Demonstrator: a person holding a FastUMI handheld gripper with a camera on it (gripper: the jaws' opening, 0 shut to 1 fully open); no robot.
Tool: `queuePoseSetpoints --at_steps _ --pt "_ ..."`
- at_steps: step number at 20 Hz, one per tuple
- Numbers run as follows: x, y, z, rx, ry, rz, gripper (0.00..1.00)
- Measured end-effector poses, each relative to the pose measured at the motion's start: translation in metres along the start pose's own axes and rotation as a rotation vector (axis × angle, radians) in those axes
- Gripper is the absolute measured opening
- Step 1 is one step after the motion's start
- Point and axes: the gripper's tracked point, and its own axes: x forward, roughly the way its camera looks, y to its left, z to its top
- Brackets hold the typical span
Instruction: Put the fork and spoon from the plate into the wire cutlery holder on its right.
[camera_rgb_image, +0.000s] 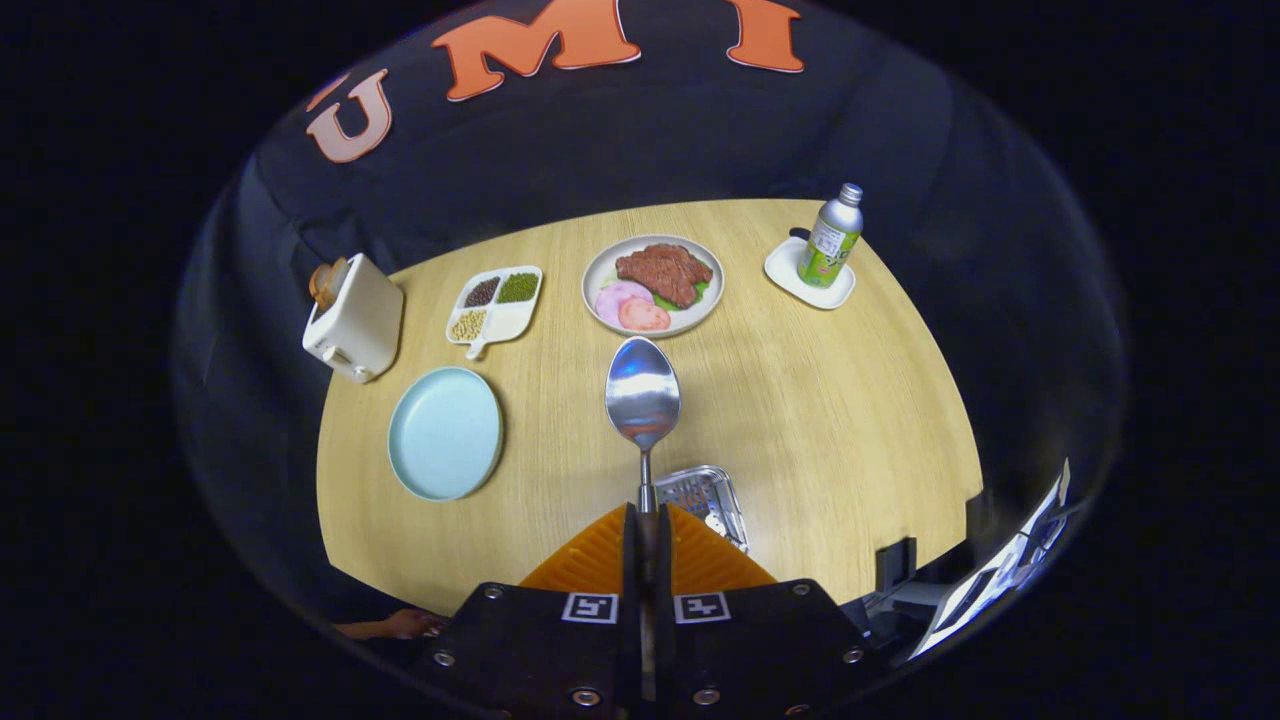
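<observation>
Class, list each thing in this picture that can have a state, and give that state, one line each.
hand-held gripper: shut on the spoon's handle
spoon: held up, bowl forward
blue plate: empty
wire cutlery holder: under the fingers, contents unclear
bottle: upright, capped, on a white coaster
sectioned dish: three sections filled
toaster: bread in slot

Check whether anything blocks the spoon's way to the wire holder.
Nothing visible does. The gripper is shut on the spoon, raised above the table; the wire cutlery holder lies just beneath, right of the fingers, with open air between.

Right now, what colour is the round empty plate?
Light blue plate, clearest in the gripper view.
</observation>
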Motion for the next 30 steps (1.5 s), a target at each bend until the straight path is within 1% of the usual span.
queuePoseSetpoints --at_steps 3,7,10,16,19,20,24,27,29,30 --pt "0.002 -0.017 -0.028 -0.036 0.106 -0.009 0.06" --pt "0.004 -0.023 -0.056 -0.131 0.246 0.005 0.06" --pt "0.005 -0.022 -0.074 -0.138 0.339 0.023 0.06" --pt "0.02 -0.022 -0.079 -0.146 0.403 0.004 0.06" --pt "0.025 -0.025 -0.073 -0.142 0.383 -0.009 0.07" --pt "0.027 -0.025 -0.07 -0.133 0.37 -0.007 0.09" --pt "0.02 -0.013 -0.054 -0.083 0.309 0.047 0.14" --pt "0.015 0.006 -0.021 -0.041 0.18 0.115 0.14" --pt "0.001 0.013 0.004 -0.065 0.059 0.152 0.18" --pt "-0.005 0.014 0.016 -0.08 0.001 0.158 0.32"
